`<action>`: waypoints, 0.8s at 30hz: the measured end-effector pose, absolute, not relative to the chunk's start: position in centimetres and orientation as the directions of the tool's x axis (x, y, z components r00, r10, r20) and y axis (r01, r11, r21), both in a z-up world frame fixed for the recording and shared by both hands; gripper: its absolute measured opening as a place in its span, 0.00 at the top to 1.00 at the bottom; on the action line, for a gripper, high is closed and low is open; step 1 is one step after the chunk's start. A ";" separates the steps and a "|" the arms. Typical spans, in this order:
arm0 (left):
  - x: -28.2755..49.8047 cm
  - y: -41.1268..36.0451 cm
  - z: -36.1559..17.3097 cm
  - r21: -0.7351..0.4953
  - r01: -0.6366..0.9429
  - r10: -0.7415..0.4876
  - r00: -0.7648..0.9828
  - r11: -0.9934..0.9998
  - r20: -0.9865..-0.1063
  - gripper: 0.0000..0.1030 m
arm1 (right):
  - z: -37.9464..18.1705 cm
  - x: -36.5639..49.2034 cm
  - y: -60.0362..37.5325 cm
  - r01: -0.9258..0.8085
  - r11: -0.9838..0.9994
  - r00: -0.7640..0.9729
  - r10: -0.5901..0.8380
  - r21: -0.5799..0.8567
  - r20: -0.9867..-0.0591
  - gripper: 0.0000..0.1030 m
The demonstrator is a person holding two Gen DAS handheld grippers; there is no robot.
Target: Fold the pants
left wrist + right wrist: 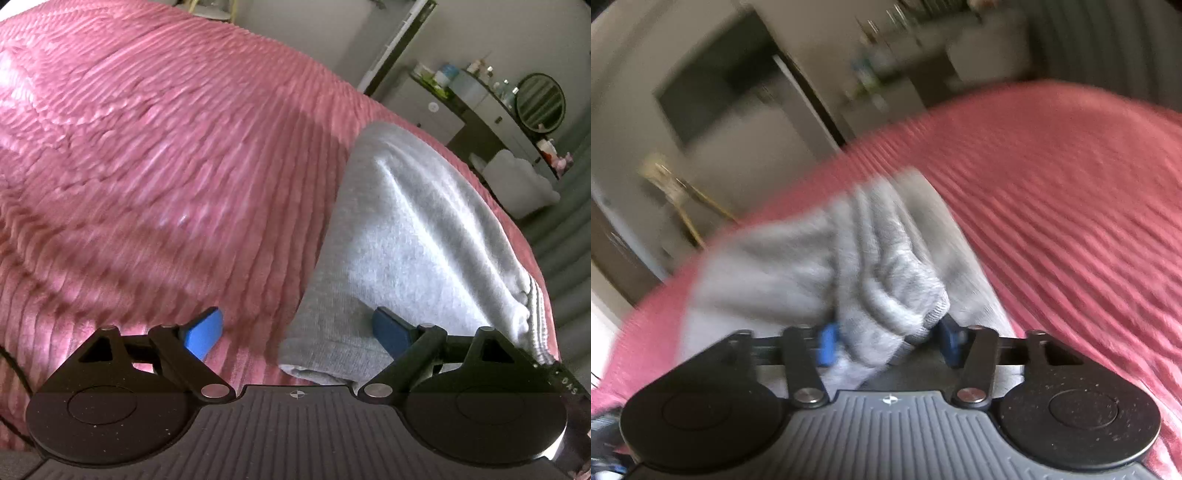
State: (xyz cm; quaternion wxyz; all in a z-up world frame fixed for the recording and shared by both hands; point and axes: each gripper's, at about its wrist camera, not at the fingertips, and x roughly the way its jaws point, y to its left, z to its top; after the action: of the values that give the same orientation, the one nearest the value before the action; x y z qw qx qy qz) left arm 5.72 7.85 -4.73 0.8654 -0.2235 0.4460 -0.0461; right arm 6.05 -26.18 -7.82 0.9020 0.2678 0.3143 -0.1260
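Observation:
The grey pants [417, 236] lie folded lengthwise on the pink ribbed bedspread [166, 166], with a ribbed cuff at the near right. My left gripper [297, 332] is open just above the near end of the pants; its right blue fingertip [388, 332] is over the fabric and its left one is over the bedspread. In the right wrist view, which is blurred by motion, my right gripper [888, 341] is shut on a bunched end of the grey pants [882, 288], lifted off the bedspread [1071, 203].
A dresser [491, 110] with bottles and a round mirror [540, 102] stands beyond the bed's far right edge, with a white cushioned seat [517, 181] beside it. A dark screen [713, 81] hangs on the wall in the right wrist view.

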 end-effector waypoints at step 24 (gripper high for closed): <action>6.2 3.5 -1.6 -0.244 0.098 -0.246 0.662 0.965 -0.708 0.09 | -8.0 5.8 -27.5 0.353 0.894 0.796 -0.131 0.277 -0.591 0.05</action>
State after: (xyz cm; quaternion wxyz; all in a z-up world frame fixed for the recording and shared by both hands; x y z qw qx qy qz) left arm 6.22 3.54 -1.61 0.9068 -0.0927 0.4003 -0.0947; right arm 5.77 -27.46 -7.96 0.9284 0.1899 0.2918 -0.1302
